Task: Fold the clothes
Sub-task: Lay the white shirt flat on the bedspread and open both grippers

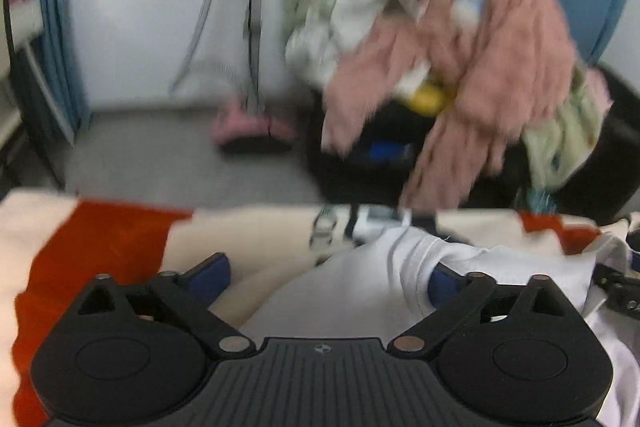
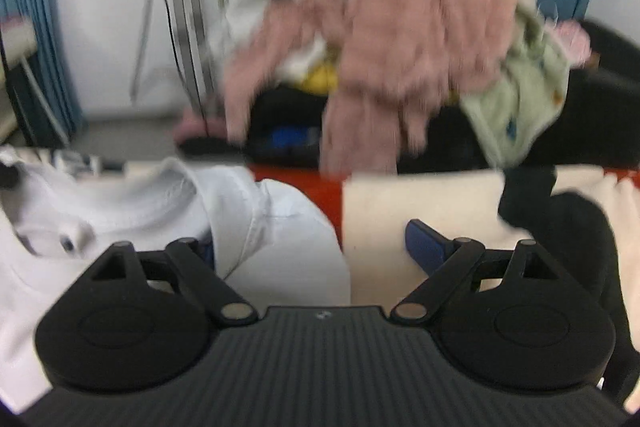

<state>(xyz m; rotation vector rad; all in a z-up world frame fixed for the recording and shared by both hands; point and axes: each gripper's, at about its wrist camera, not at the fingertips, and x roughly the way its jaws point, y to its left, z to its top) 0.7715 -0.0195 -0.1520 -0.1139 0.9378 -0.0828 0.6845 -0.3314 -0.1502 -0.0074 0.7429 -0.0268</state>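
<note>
A white garment (image 1: 360, 291) lies rumpled on the cream-and-red cover (image 1: 100, 239) of the table, near its far edge. The left claw (image 1: 328, 279) stands wide open with cloth over its right finger; the right claw (image 2: 320, 247) is also spread wide, its left finger tucked under a white fold, its right finger over bare cover. A black garment (image 2: 568, 227) lies toward the right edge. Beyond the far edge, a pile of pink, green and white clothes (image 2: 400, 27) heaps up. The step looks like working the white piece; whether it is being spread or released I cannot tell
</note>
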